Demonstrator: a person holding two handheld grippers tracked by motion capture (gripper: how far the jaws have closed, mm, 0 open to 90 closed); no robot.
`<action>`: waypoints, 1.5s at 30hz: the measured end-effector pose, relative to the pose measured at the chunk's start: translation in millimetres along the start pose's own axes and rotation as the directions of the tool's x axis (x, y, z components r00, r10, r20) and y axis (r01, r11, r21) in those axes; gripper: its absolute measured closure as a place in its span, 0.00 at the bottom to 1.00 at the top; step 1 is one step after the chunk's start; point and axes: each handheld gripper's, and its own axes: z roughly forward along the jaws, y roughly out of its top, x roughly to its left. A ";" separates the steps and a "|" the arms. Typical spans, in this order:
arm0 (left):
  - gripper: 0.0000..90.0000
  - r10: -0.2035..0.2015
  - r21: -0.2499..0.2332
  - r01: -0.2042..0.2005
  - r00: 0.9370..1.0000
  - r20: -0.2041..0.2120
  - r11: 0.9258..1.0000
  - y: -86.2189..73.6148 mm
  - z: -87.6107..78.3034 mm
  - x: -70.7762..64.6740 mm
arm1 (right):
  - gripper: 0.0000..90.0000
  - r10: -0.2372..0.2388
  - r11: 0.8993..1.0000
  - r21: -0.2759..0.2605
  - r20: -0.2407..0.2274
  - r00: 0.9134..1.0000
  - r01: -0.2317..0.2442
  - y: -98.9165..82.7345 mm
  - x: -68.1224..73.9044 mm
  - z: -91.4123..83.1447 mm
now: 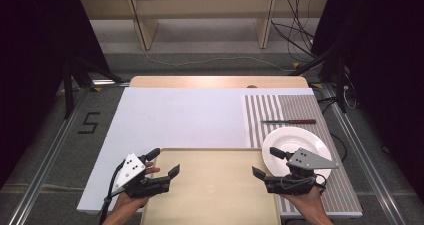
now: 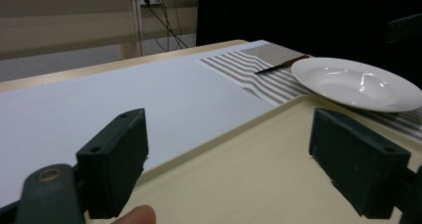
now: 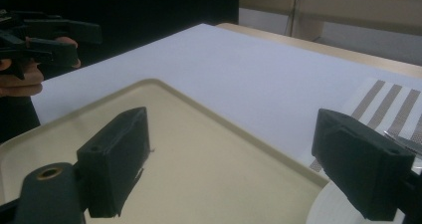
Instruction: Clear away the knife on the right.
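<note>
High view: the plate (image 1: 295, 144) lies at twelve o'clock, just beside the right hand-held gripper (image 1: 264, 164); the left hand-held gripper (image 1: 165, 161) is well apart. Both stand open and empty over the tray (image 1: 215, 195).

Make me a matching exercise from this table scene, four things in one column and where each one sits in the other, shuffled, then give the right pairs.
Things:
1. plate
2. knife
3. tray
4. left gripper

Places:
A. at the near table edge, between the two hands
B. over the tray's left rim, jaws apart
C. on the striped mat, beyond the plate
D. on the striped mat, beside the tray's right rim

Pairs: 1-D, 2-C, 3-A, 4-B
</note>
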 end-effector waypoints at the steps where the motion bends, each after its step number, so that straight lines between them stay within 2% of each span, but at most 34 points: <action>1: 0.17 0.000 0.000 0.000 1.000 0.000 1.000 -0.1 0.1 -0.1 | 0.18 -0.001 1.000 0.001 0.000 1.000 0.001 0.2 0.3 0.0; 13: 0.17 0.000 0.001 0.000 1.000 -0.001 1.000 -0.2 0.3 0.0 | 0.18 -0.040 0.999 0.003 0.018 0.999 0.039 3.3 -0.6 -0.3; 21: 0.17 0.000 0.002 0.000 1.000 -0.003 1.000 -0.4 0.2 0.3 | 0.19 -0.063 0.998 0.008 0.051 0.997 0.063 4.5 -9.2 0.4; 29: 0.17 0.001 0.003 -0.001 1.000 -0.005 1.000 -0.6 0.4 0.7 | 0.20 -0.069 0.998 0.017 0.088 0.994 0.068 3.8 -22.1 -0.4; 45: 0.17 0.002 0.006 -0.002 1.000 -0.004 1.000 -1.1 1.0 1.0 | 0.20 -0.070 0.997 0.030 0.127 0.989 0.066 3.8 -35.6 0.8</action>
